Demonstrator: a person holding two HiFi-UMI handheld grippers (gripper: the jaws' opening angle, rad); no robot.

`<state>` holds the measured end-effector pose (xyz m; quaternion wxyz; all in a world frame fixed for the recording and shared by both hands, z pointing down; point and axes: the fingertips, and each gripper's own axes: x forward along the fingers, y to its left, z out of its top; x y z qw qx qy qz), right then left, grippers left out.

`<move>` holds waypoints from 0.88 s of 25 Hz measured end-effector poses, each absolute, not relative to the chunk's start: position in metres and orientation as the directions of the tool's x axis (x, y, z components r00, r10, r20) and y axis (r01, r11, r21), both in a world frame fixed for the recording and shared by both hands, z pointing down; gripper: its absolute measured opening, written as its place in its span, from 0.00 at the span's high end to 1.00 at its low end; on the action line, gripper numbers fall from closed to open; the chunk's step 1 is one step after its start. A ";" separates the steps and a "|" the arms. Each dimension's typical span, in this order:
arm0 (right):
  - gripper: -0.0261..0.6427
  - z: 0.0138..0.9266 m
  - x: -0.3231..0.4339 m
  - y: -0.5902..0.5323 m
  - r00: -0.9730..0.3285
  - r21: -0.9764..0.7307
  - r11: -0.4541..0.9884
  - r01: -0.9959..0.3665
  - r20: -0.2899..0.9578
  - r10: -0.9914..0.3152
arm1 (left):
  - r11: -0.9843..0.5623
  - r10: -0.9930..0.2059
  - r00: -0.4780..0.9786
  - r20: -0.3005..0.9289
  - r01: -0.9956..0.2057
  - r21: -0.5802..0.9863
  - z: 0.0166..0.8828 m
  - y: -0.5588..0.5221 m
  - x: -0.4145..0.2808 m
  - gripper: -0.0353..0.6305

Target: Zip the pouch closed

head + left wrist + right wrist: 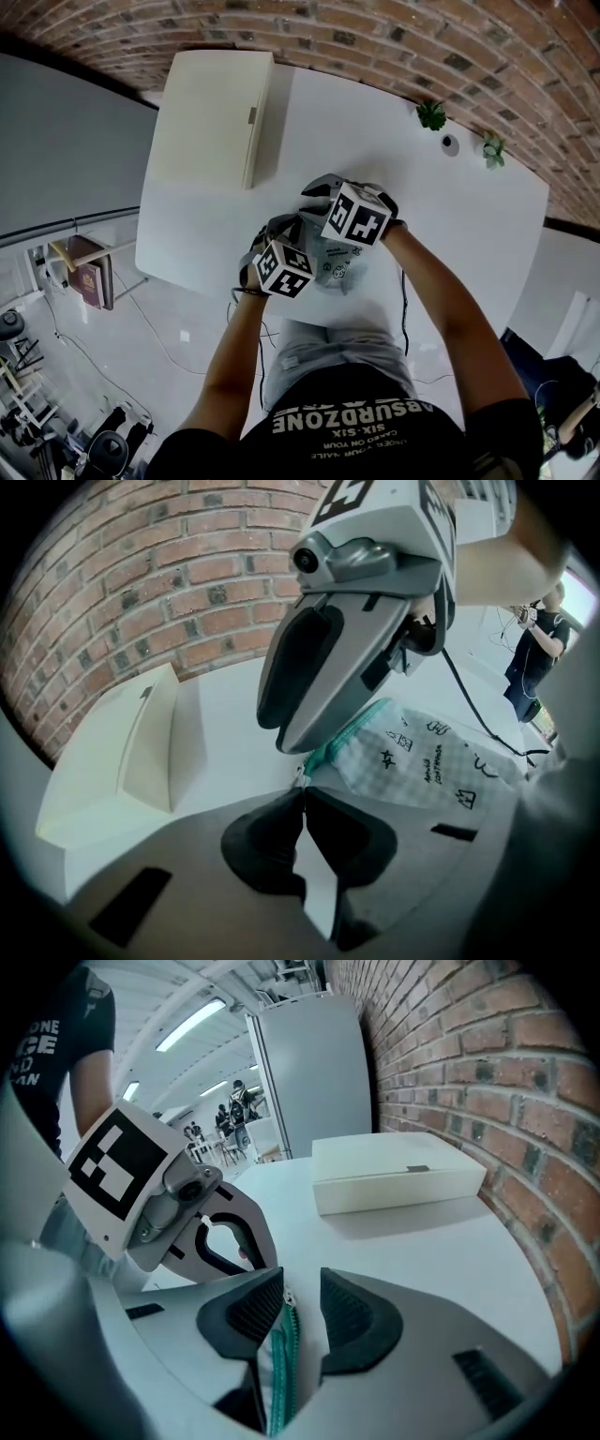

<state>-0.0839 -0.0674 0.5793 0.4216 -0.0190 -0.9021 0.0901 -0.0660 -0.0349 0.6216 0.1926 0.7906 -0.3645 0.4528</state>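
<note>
While the left gripper is clamped on an end of the pouch on the tabletop, the right gripper straddles its teal zipper, jaws apart; next, I reckon, it must close there and draw along.

The left gripper has its jaws pressed together on the small pale pull tab at the end of the teal zipper of the pouch. The right gripper hangs just above that end of the checked pouch, which lies on the white surface. A cream box rests well apart, near the brick wall.
</note>
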 end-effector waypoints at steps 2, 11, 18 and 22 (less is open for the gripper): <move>0.78 0.583 -0.088 -0.062 -0.624 -0.188 0.982 0.003 0.767 0.148 | -0.668 -0.397 0.320 0.860 -0.743 -0.032 0.625 -0.031 -0.065 0.92; 0.79 0.604 -0.092 -0.039 -0.508 -0.161 0.974 0.160 0.832 0.221 | -0.645 -0.418 0.324 0.849 -0.764 -0.026 0.627 -0.030 -0.065 0.92; 0.81 0.606 -0.090 -0.035 -0.446 -0.163 0.959 0.233 0.858 0.254 | -0.654 -0.424 0.312 0.850 -0.755 -0.049 0.626 -0.030 -0.065 0.93; 0.83 0.609 -0.088 -0.032 -0.391 -0.163 0.941 0.296 0.878 0.276 | -0.655 -0.426 0.318 0.847 -0.754 -0.047 0.626 -0.030 -0.064 0.93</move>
